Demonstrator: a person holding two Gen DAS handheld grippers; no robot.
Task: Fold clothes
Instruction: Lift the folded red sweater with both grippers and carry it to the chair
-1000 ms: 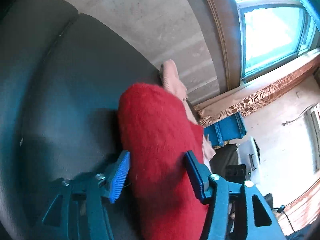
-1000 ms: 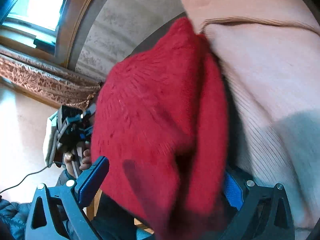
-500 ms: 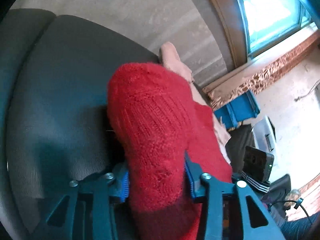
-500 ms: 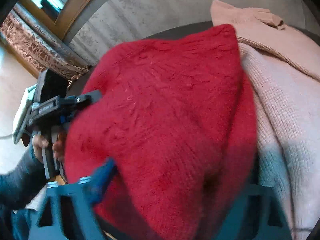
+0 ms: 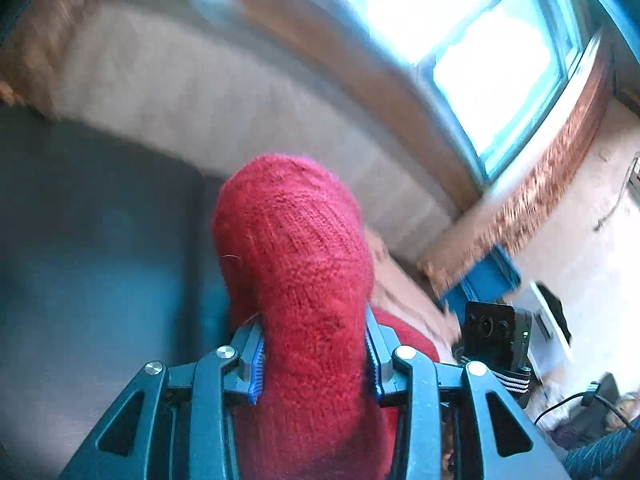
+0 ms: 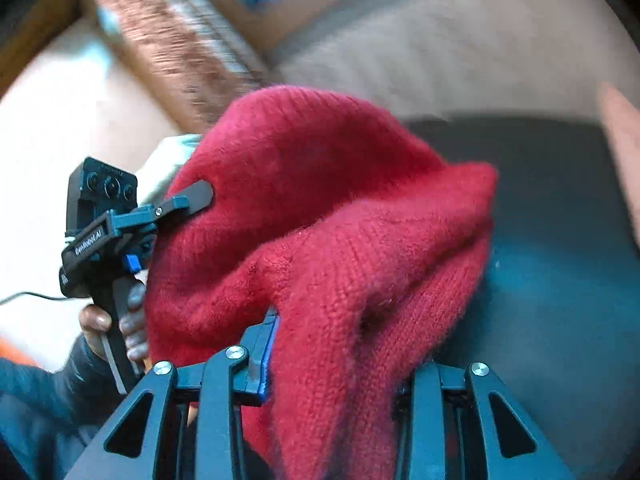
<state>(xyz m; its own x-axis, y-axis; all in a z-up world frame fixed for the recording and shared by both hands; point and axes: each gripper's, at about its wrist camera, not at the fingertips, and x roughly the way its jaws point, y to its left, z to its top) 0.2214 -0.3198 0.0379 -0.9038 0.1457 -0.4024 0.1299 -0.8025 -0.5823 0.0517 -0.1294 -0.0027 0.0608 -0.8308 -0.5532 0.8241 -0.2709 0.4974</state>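
A red knit sweater (image 5: 296, 264) is bunched and lifted above a dark grey couch seat (image 5: 92, 240). My left gripper (image 5: 314, 354) is shut on a thick fold of it, which rises between the blue pads. In the right wrist view my right gripper (image 6: 340, 352) is shut on another fold of the red sweater (image 6: 320, 208). The left gripper (image 6: 192, 198) also shows there, clamped on the sweater's left side. A pink sweater (image 5: 396, 280) lies behind the red one, mostly hidden.
A concrete wall (image 5: 208, 92) and a window (image 5: 480, 60) stand behind the couch. A blue crate (image 5: 484, 284) sits on the floor at right. The pink sweater's edge (image 6: 624, 140) shows at the right of the right wrist view.
Both grippers have closed on the red sweater and lifted it up off the pink one. The views have swung upward and are blurred with motion.
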